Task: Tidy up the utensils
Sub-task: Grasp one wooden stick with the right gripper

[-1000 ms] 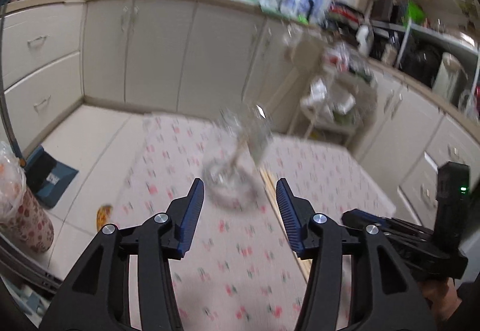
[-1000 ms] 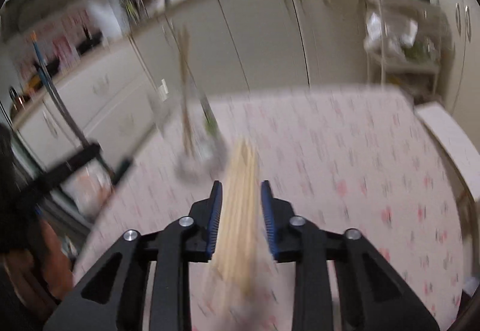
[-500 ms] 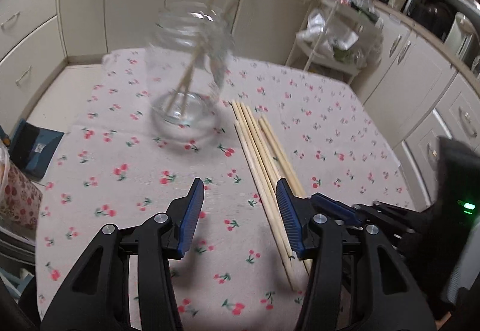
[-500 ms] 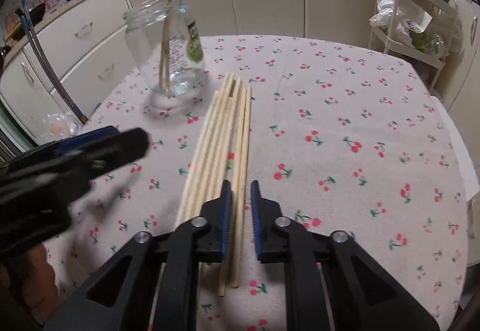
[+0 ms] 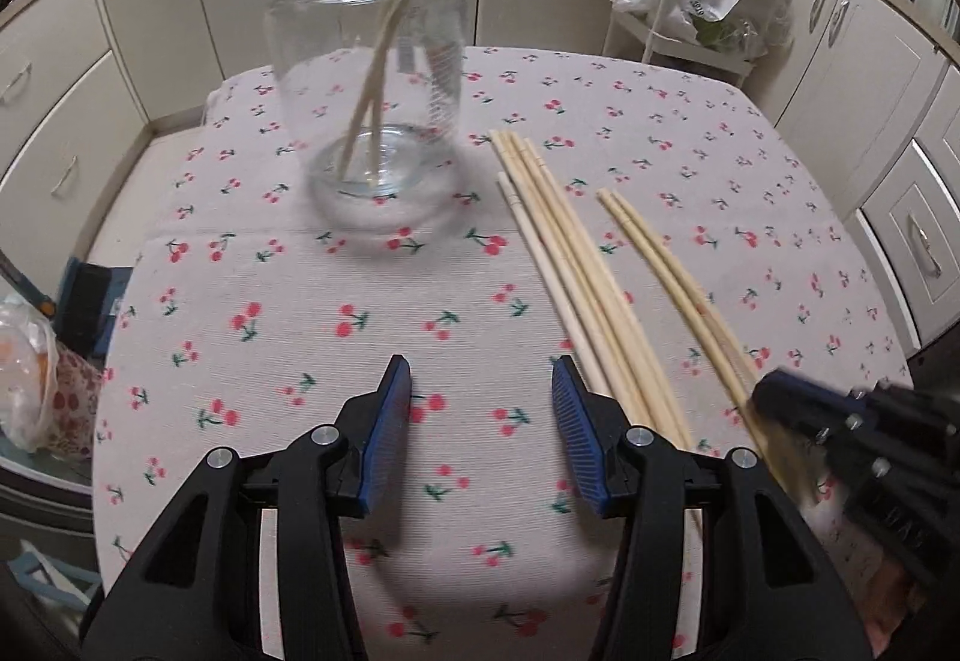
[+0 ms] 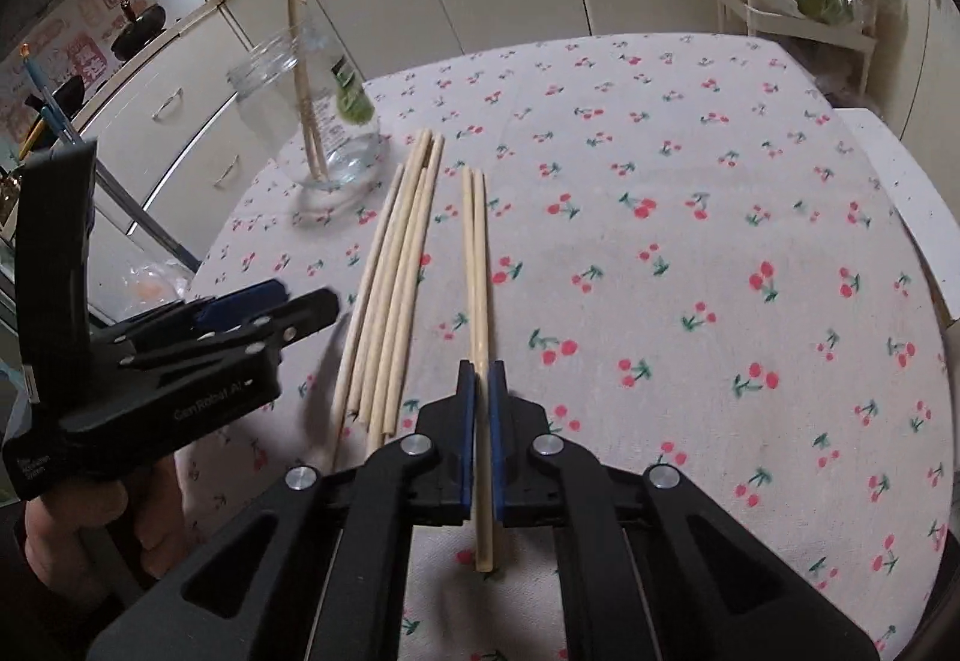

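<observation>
Two light, stiff, slippery chopsticks (image 6: pixel 478 265) sit clamped near their butt ends in my right jaws (image 6: pixel 478 379), just closed, while my left jaws (image 5: pixel 481 403) stand apart, empty.

The right gripper (image 6: pixel 478 382) has just closed its jaws onto a pair of chopsticks (image 6: pixel 477 265), now split from the bundle (image 6: pixel 396 289). The left gripper (image 5: pixel 482 409) has dipped toward the tablecloth, so the jar (image 5: pixel 375 85) fills the upper left.

Soft, even indoor light, with faint shadows under the left gripper (image 6: pixel 300 310). Fisheye bends edges into dark corners. The right gripper (image 5: pixel 774 397) blurs.
</observation>
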A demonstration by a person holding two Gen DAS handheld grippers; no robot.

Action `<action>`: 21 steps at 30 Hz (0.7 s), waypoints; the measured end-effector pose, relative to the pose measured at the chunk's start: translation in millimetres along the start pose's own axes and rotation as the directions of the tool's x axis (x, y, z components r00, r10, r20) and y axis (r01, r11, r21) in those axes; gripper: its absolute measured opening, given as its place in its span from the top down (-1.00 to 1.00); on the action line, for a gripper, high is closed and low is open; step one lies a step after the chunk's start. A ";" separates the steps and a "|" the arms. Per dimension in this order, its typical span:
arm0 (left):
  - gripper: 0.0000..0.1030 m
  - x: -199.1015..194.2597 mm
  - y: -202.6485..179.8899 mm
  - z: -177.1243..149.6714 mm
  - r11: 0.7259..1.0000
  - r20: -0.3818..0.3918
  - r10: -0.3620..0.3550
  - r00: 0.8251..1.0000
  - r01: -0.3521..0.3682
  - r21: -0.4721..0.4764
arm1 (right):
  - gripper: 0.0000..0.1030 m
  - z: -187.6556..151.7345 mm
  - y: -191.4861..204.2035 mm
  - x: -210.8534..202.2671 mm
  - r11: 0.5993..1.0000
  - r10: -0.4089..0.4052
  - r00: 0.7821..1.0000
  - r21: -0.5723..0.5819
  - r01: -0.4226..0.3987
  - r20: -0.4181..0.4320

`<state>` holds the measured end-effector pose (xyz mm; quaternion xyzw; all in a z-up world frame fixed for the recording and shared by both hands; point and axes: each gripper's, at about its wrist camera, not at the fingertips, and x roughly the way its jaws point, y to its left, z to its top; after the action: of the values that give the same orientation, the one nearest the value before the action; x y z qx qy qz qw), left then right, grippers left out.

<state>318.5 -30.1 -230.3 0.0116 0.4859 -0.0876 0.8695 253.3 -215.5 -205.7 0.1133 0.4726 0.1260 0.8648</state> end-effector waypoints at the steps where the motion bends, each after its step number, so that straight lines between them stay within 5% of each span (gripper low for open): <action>1: 0.08 -0.1 2.3 2.4 1.000 0.000 -0.004 1.000 0.004 -0.009 | 0.89 3.0 -0.3 1.0 1.000 -0.004 1.000 0.003 0.004 0.005; 7: 0.08 1.5 -7.2 19.0 0.999 0.023 -0.048 0.999 0.048 -0.021 | 0.89 18.5 0.5 13.8 0.999 -0.032 0.999 -0.011 0.032 0.018; 21: 0.19 12.6 -2.3 21.9 1.000 -0.022 0.009 1.000 -0.008 0.018 | 0.89 17.2 -4.5 5.6 0.996 -0.069 0.997 -0.054 0.068 -0.018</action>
<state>343.1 -36.5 -229.3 0.0222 0.4946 -0.0880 0.8644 271.3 -219.3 -202.4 0.0725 0.4812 0.1100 0.8667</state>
